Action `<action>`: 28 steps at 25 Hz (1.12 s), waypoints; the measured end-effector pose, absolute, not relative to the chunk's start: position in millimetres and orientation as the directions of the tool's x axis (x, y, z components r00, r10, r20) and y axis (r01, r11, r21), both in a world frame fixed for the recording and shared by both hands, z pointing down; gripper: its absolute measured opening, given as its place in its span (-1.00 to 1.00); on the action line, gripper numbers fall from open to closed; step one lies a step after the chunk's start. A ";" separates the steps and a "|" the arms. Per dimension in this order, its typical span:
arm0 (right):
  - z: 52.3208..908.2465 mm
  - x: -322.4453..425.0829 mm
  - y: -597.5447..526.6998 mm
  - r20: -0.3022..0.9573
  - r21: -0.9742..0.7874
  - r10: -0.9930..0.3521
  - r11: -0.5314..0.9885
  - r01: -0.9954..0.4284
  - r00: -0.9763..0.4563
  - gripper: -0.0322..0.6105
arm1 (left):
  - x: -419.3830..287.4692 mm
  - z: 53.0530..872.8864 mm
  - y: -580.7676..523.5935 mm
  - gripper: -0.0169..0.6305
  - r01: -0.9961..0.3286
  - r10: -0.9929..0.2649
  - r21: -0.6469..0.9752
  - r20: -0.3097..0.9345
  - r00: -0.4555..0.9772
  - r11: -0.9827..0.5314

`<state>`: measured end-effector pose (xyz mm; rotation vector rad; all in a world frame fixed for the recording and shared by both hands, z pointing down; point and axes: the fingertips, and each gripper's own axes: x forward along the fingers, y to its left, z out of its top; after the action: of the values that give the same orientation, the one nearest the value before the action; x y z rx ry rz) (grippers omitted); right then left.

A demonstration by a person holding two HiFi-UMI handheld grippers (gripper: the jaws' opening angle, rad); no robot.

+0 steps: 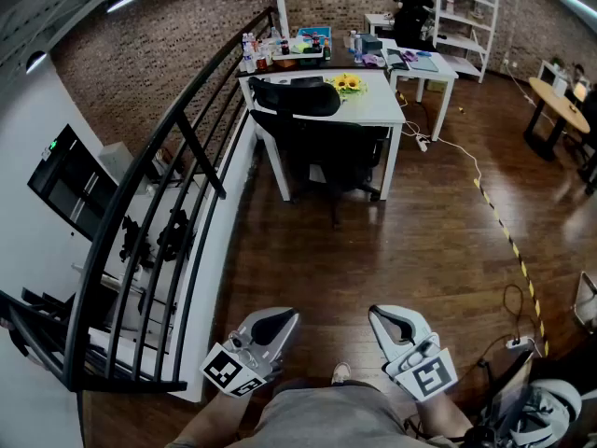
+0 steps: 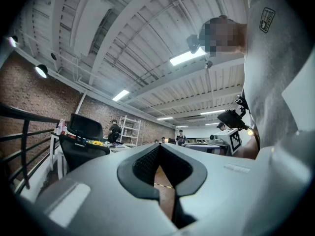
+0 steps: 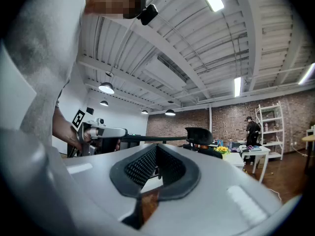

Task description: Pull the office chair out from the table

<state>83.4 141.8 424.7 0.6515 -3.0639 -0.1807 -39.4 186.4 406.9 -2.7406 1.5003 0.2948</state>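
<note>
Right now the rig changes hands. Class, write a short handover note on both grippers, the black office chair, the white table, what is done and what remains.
Left gripper: shut, empty, held low.
Right gripper: shut, empty, level beside it.
Black office chair: tucked in at the white rectangular table, far off across the dark wooden floor.
Done: nothing yet; neither gripper is near the chair.
Left: walk over, probably grip the backrest, and pull the chair clear of the table.
</note>
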 end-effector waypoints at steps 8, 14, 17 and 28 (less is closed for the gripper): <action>417.1 69.0 68.1 -0.042 0.092 -0.412 0.906 -0.414 -0.910 -0.89 | -52.8 402.5 119.0 -0.93 -0.847 -0.847 0.088 -0.156 0.509 -0.525; 420.7 36.2 6.4 -0.024 0.103 -0.427 0.898 -0.427 -0.904 -0.89 | -88.0 410.4 55.6 -0.93 -0.842 -0.843 0.099 -0.166 0.511 -0.530; 417.8 13.2 -29.2 -0.019 0.111 -0.441 0.891 -0.440 -0.897 -0.89 | -113.7 409.6 16.3 -0.93 -0.834 -0.836 0.106 -0.175 0.520 -0.541; 404.9 -73.7 -149.6 0.006 0.124 -0.523 0.846 -0.518 -0.852 -0.89 | -218.9 394.5 -114.7 -0.93 -0.807 -0.807 0.093 -0.180 0.562 -0.583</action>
<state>-73.7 -149.6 404.9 0.8412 -2.9800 -0.1836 -218.9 -114.7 394.5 -2.7765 1.4340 0.3202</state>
